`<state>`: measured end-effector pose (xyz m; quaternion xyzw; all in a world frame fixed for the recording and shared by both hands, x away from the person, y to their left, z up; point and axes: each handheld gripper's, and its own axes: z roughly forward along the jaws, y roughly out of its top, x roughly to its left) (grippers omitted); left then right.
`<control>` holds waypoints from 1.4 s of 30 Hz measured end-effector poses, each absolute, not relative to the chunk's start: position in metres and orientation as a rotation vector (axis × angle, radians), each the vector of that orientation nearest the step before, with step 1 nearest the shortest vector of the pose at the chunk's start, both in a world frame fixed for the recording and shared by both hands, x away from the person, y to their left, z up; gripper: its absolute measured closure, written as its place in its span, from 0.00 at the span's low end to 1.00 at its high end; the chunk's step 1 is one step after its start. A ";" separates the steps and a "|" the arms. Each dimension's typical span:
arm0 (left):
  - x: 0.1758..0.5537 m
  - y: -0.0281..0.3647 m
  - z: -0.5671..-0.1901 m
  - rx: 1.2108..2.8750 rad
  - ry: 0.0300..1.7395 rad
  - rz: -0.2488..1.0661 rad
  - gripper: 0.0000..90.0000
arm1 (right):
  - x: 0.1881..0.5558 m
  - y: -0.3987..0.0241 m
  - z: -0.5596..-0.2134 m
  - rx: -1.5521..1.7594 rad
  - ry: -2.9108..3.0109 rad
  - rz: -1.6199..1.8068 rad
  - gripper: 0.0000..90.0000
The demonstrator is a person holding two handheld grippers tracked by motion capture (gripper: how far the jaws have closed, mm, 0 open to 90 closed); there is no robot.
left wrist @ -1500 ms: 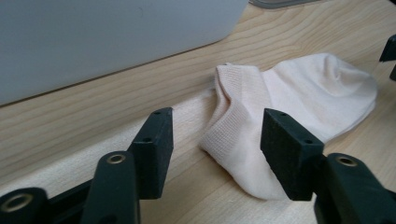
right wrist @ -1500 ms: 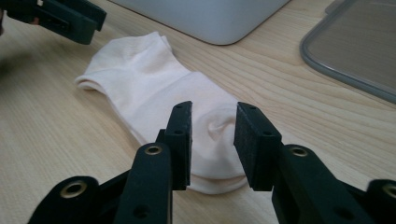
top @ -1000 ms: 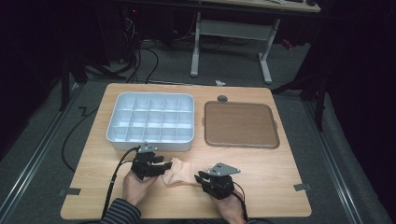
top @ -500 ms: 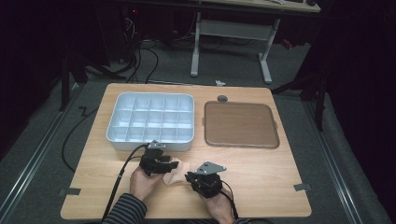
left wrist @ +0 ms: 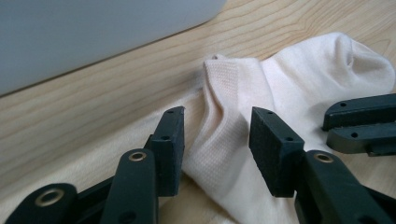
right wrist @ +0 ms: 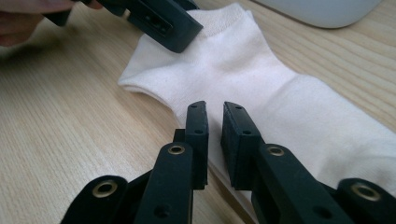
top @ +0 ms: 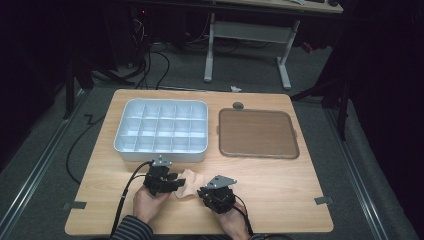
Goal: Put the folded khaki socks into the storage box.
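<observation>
A cream sock (top: 188, 181) lies flat on the wooden table near the front edge, between my two grippers. My left gripper (left wrist: 217, 135) has a raised fold of the sock's ribbed cuff (left wrist: 224, 93) between its jaws. They have just been closing, and a gap still shows beside the cloth. It is at the sock's left end (top: 175, 184). My right gripper (right wrist: 215, 116) sits at the sock's near edge (right wrist: 280, 121), its jaws just narrowed to a thin slit on the cloth. In the high view it is at the sock's right end (top: 202, 192).
A white compartment box (top: 160, 156) stands just behind the left gripper. A brown square tray (top: 257, 132) is at the back right, and a small round knob (top: 238, 105) lies behind it. Bare table (top: 290, 185) stretches to the right.
My right gripper has moved left onto the sock's right end. The left gripper has edged slightly right and stays on the cuff.
</observation>
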<state>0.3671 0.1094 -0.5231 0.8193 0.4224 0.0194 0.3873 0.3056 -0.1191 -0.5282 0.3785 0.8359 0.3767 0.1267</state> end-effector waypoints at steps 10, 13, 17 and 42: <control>0.363 0.110 -0.526 2.074 1.056 0.052 0.76 | 0.303 -0.120 -0.530 1.092 2.423 1.106 0.88; 0.362 0.109 -0.526 2.082 1.062 0.059 0.81 | 0.303 -0.120 -0.530 1.094 2.422 1.108 0.88; 0.363 0.109 -0.527 2.060 1.091 0.018 0.87 | 0.303 -0.120 -0.531 1.097 2.422 1.114 0.88; 0.354 0.137 -0.506 1.840 1.036 -0.112 0.90 | 0.309 -0.108 -0.528 1.072 2.497 1.123 0.96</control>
